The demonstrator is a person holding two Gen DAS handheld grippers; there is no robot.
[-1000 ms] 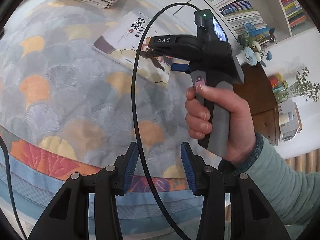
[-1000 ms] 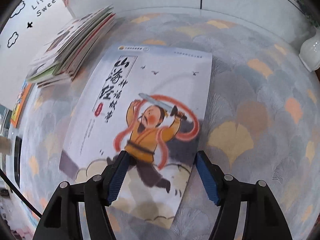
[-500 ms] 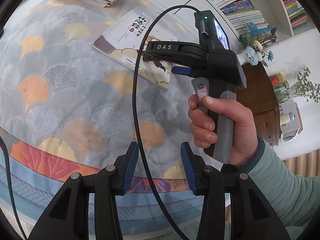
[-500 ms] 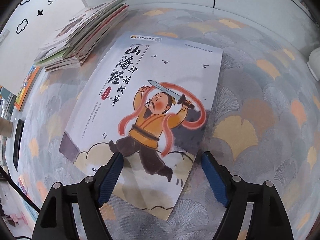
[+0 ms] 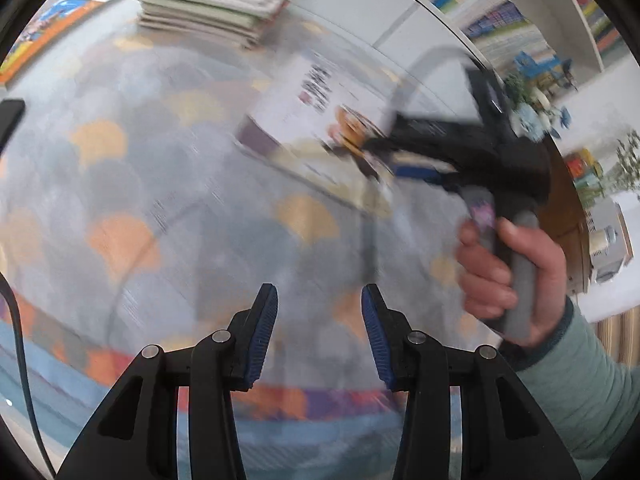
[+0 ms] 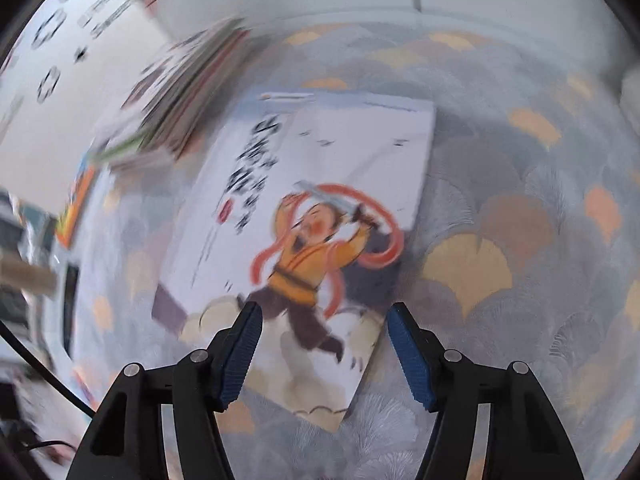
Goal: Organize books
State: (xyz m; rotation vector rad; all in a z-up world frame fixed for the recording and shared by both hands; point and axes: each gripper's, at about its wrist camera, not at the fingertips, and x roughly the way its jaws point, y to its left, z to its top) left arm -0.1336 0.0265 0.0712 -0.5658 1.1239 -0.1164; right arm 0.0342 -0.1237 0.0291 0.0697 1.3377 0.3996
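A picture book [image 6: 320, 168] with a white cover and an orange-clad swordsman lies flat on the fan-patterned tablecloth [image 6: 500, 208]. My right gripper [image 6: 324, 308] hovers over the book's near end, pointing steeply down. Its jaws are closing, with the book's lower edge seen between them and neither pad pressing on it. The blurred left wrist view shows the same book [image 5: 304, 112] with the right gripper [image 5: 380, 156] over its near corner, held by a hand [image 5: 504, 280]. My left gripper [image 5: 318, 292] hangs over bare cloth, jaws parting slightly and holding nothing.
A stack of thin books [image 5: 216, 4] sits at the table's far side, left of the picture book [image 6: 180, 104]. An orange book [image 5: 40, 36] lies at the far left edge. Bookshelves [image 5: 500, 12] and a wooden cabinet [image 5: 568, 208] stand beyond the table on the right.
Both views have turned blurry with motion. The right gripper's jaws widened, then narrowed, and the book sits farther off in its view. The left gripper has shifted, so the stack shows more fully.
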